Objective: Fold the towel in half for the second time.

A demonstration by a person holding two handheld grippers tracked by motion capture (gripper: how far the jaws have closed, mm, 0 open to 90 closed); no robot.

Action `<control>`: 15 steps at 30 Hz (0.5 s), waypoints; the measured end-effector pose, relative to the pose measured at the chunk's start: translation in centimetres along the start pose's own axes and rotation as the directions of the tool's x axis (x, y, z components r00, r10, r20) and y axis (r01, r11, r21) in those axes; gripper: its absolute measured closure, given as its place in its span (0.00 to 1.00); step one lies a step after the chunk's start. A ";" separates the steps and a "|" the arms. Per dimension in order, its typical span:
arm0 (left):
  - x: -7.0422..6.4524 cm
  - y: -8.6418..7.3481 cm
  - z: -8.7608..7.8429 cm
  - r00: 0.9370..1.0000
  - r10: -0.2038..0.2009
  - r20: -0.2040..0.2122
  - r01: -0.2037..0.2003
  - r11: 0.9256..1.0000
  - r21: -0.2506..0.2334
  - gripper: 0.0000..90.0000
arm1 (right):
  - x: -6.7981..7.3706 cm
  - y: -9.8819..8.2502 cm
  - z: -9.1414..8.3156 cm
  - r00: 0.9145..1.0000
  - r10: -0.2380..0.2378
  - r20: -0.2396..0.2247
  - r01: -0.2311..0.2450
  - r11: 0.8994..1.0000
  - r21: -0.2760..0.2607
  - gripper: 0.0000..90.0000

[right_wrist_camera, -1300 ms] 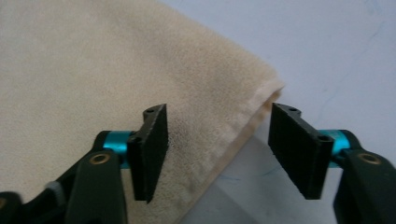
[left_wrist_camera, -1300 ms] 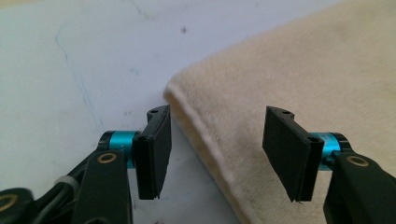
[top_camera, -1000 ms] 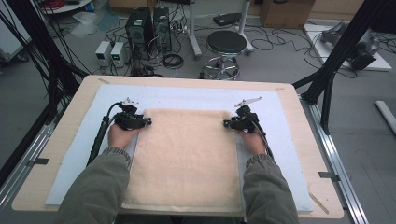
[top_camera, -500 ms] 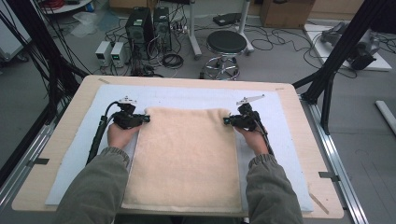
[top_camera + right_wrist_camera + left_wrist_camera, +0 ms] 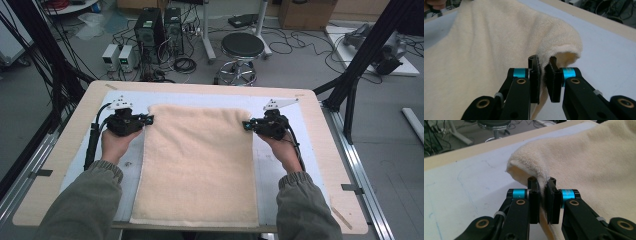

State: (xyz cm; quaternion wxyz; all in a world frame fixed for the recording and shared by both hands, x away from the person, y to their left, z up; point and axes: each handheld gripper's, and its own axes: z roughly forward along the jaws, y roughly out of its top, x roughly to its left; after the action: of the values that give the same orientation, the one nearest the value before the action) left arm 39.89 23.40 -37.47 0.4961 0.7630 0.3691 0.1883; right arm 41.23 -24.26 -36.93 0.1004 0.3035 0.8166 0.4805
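Observation:
A cream towel (image 5: 200, 160) lies lengthwise on the pale mat (image 5: 295, 165), reaching to the table's near edge. My left gripper (image 5: 148, 119) is shut on the towel's far left corner; in the left gripper view the hem (image 5: 536, 168) is pinched between the pads of the left gripper (image 5: 542, 181) and raised off the mat. My right gripper (image 5: 246, 125) is shut on the far right corner. Its jaws have just been closing, and the curled edge (image 5: 564, 52) sits between the pads of the right gripper (image 5: 542, 62). Both far corners hang slightly above the mat.
The wooden table (image 5: 55, 165) has bare mat on either side of the towel. Beyond its far edge stand a black stool (image 5: 242, 47), computer towers (image 5: 155, 25) and loose cables on the floor. Black frame posts (image 5: 360, 65) rise at the right and left.
Both grippers have risen a little and shifted toward the far edge, lifting the towel's far corners off the mat. The towel's far edge now sits higher and tauter between them.

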 end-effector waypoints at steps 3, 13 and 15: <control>-0.9 -0.1 -1.3 1.000 0.022 0.002 -0.022 0.999 -0.034 0.92 | 1.2 0.4 -1.5 0.999 -0.046 -0.008 0.046 0.999 -0.009 0.92; -3.9 -2.8 -5.2 0.994 0.102 0.041 -0.099 0.993 -0.065 0.92 | 5.7 -0.6 -4.8 0.988 -0.147 -0.048 0.146 0.989 -0.021 0.92; -4.6 -3.6 -5.7 0.993 0.105 0.054 -0.102 0.993 -0.057 0.92 | 6.5 -1.5 -5.1 0.988 -0.146 -0.057 0.145 0.989 -0.018 0.92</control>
State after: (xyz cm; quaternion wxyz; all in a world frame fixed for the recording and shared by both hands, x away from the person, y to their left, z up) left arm 31.76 24.33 -37.85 0.5164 0.7726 0.3094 0.2017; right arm 33.16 -24.68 -34.69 0.1134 0.2280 0.8359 0.4863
